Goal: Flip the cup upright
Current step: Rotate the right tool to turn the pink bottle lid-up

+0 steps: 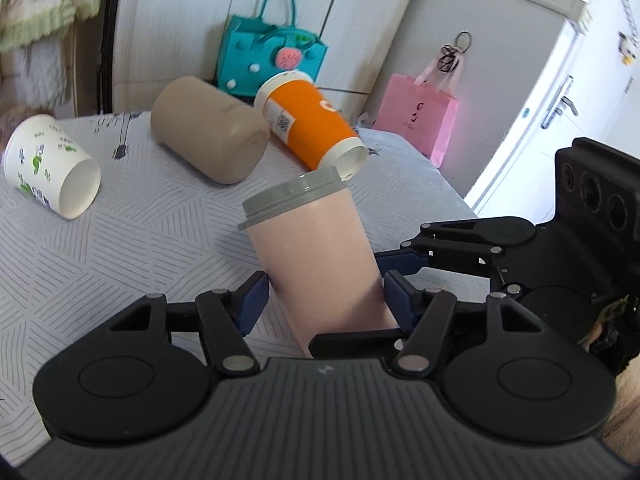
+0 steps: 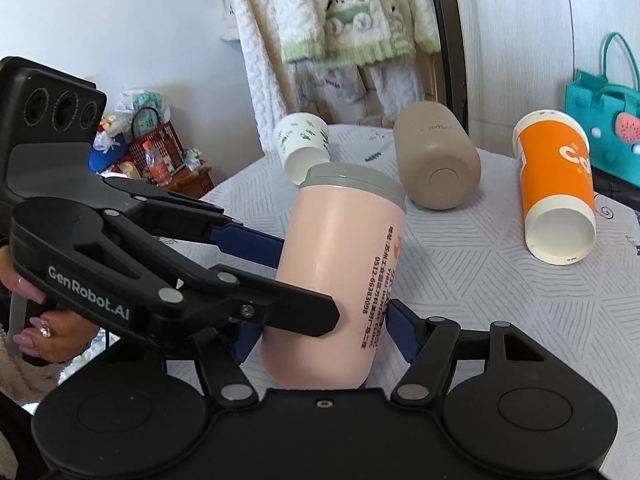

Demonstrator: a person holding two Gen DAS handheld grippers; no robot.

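A pink cup with a grey lid [image 1: 316, 248] stands tilted, lid up, on the grey patterned table; it also shows in the right wrist view [image 2: 340, 276]. My left gripper [image 1: 326, 300] has its blue pads against both sides of the cup's lower body. It shows from the side in the right wrist view [image 2: 304, 280], clamped on the cup. My right gripper [image 2: 320, 340] straddles the cup's base with its blue pads close to it; contact is unclear. In the left wrist view the right gripper [image 1: 400, 264] reaches in from the right behind the cup.
On the table [image 1: 132, 240] lie a white cup with green prints [image 1: 48, 164], a tan tumbler [image 1: 208, 128] and an orange paper cup [image 1: 308, 124]. A teal bag [image 1: 272, 52] and a pink bag [image 1: 416, 116] stand behind. The table edge runs along the right.
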